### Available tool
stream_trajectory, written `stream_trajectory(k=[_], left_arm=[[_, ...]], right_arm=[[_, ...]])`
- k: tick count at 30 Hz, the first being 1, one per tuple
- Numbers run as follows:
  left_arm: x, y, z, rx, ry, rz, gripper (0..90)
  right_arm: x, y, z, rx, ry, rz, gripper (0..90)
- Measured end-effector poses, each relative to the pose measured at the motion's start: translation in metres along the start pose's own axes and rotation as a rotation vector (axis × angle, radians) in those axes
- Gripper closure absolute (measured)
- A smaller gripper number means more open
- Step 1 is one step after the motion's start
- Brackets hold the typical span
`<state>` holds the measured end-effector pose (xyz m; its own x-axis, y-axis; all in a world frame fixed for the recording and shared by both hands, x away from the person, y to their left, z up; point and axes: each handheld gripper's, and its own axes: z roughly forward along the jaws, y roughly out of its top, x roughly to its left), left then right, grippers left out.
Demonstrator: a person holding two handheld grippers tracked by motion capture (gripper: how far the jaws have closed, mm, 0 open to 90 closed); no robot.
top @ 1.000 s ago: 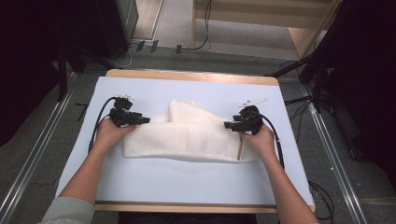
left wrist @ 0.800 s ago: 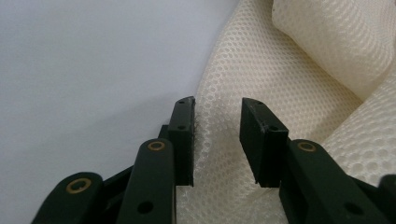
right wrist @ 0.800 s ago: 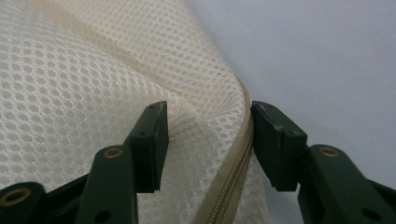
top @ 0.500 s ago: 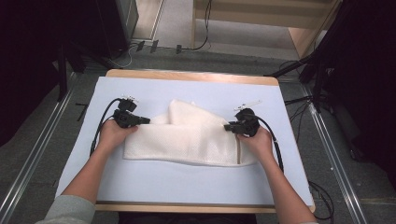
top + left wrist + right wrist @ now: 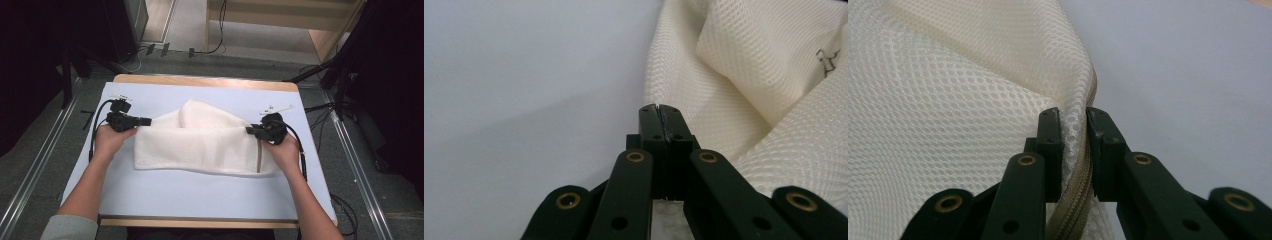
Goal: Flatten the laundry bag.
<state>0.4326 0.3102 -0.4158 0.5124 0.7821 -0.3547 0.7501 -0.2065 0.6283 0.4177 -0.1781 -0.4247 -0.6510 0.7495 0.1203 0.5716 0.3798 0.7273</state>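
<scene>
Both claws have just been closing and have lifted a little since the earlier frame, and the bag's two ends have risen with them.

Left claw (image 5: 658,116): jaws pressed together at the bag's (image 5: 200,145) left edge. Mesh lies just beyond and to the right of the tips, and a sliver of it shows behind the jaws. The high view places this claw (image 5: 145,121) at the bag's upper left corner, so the cloth is judged to be pinched thin between the pads.

Right claw (image 5: 1073,120): jaws pinching the mesh at the zipper (image 5: 1083,180), which runs down between them. In the high view this claw (image 5: 250,130) sits at the bag's upper right corner.

The cream mesh bag spans the gap between the two claws, resting on the white sheet (image 5: 200,190) that covers the counter (image 5: 200,81). Its rear part humps up just beyond the line joining the claws.

Step in hand, as judged: corner grasp complete, lift started, prior to folding or spreading the bag.

Next move calls for:
- equal rise of both claws, so the mesh hangs level;
- steady tension between the claws;
- firm pinch on the left, where little cloth is engaged and slip is likely.
</scene>
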Motion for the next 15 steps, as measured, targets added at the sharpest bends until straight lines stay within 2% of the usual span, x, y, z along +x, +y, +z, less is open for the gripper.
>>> stream_trajectory(k=[4, 10, 13, 15], left_arm=[[0.001, 0.0, -0.011, -0.031, 0.014, -0.001, 90.0], [0.004, -0.002, -0.028, -0.09, 0.01, -0.028, 90.0], [0.001, -0.004, -0.041, -0.122, 0.017, -0.026, 90.0], [0.002, -0.006, -0.043, -0.127, 0.02, -0.03, 90.0]], right_arm=[[-0.002, 0.0, -0.008, -0.015, -0.006, -0.003, 79.3], [-0.004, -0.001, -0.016, -0.047, -0.015, -0.003, 78.9], [0.002, 0.0, -0.02, -0.056, -0.017, -0.014, 77.8], [0.004, -0.001, -0.02, -0.058, -0.014, -0.017, 77.6]])
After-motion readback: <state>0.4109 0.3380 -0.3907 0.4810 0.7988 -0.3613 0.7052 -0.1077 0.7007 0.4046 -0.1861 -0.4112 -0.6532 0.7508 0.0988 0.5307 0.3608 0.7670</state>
